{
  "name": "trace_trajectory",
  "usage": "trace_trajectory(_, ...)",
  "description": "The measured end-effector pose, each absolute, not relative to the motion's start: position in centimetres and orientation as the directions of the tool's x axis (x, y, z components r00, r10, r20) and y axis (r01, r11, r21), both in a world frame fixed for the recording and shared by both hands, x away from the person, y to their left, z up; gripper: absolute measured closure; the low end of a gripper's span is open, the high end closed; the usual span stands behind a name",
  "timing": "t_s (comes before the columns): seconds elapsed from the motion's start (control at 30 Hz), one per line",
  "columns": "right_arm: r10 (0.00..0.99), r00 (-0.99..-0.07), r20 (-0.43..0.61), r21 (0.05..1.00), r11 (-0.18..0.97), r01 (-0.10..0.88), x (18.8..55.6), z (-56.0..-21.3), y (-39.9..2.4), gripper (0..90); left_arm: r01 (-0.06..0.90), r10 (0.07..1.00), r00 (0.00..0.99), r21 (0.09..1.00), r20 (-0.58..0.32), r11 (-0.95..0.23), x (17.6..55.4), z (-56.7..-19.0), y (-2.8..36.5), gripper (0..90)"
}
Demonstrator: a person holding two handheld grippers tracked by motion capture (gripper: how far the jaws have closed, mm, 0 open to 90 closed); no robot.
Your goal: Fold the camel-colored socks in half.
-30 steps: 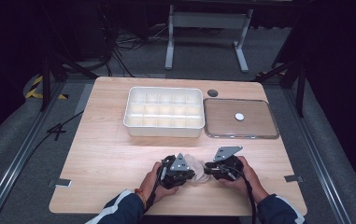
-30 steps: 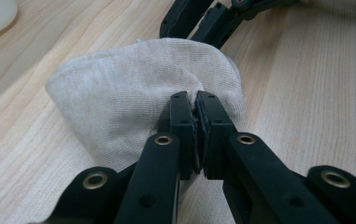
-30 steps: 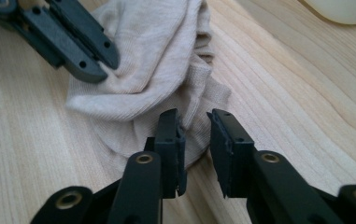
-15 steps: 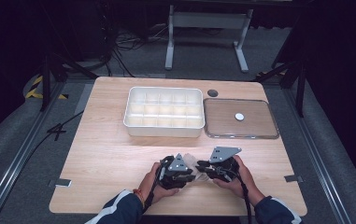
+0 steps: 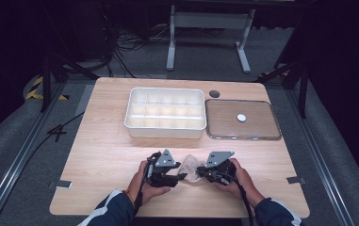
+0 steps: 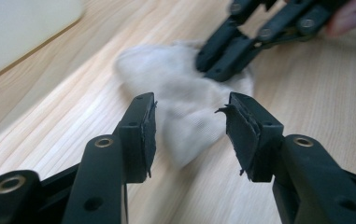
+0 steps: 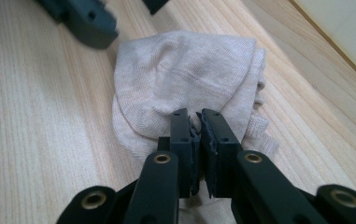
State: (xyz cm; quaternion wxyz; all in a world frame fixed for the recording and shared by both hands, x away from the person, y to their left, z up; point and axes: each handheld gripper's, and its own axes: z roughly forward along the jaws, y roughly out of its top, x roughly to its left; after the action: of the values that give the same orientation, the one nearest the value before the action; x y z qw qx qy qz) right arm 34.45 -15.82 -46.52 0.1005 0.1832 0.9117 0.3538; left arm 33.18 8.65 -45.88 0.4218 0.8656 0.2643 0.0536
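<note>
My right gripper [image 7: 196, 122] pinches a fold of the beige sock [image 7: 185, 74], jaws just closing. My left gripper [image 6: 189, 122], jaws just opening, stands parted around its near end. The sock lies bunched on the table [image 5: 106, 155] between both, before the white compartment tray [image 5: 165, 110].

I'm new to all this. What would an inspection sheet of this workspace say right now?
Surface: light wooden table, bare at its left side.
Job's things: crumpled pale cloth on the table between the grippers.
Clutter: white compartmented tray, compartments look empty; clear flat lid beside it with a small white disc; dark round spot on the table.
Grippers: left gripper has just been opening, jaws apart with the cloth between them, pads off it; right gripper has just been closing, pinching a fold of the cloth.
Cables: black leads on the floor behind the table.
Surroundings: grey floor, metal stand, dark curtains.
</note>
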Motion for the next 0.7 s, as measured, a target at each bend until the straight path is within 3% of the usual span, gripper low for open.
trace_trajectory(0.2,0.405,-0.913,-0.047,0.678,0.684,0.268,34.4,-46.5,-15.7,83.7,0.485,0.546,0.820,0.716,-0.174,-0.501,34.2,-47.4,8.8,48.2)
trace_trajectory(0.33,0.405,-0.913,-0.057,0.677,0.688,0.263,34.4,-46.6,-15.7,83.7,0.482,0.531,0.828,0.715,-0.181,-0.507,34.2,-48.0,8.3,46.9)
trace_trajectory(0.6,0.419,-0.906,-0.052,0.695,0.667,0.268,34.4,-46.0,-15.6,84.3,0.466,0.543,0.829,0.701,-0.133,-0.540,34.2,-47.8,7.9,62.7)
trace_trajectory(0.7,0.427,-0.903,-0.055,0.724,0.639,0.258,34.3,-45.4,-15.6,84.3,0.464,0.542,0.830,0.703,-0.131,-0.539,34.2,-47.8,7.9,64.2)
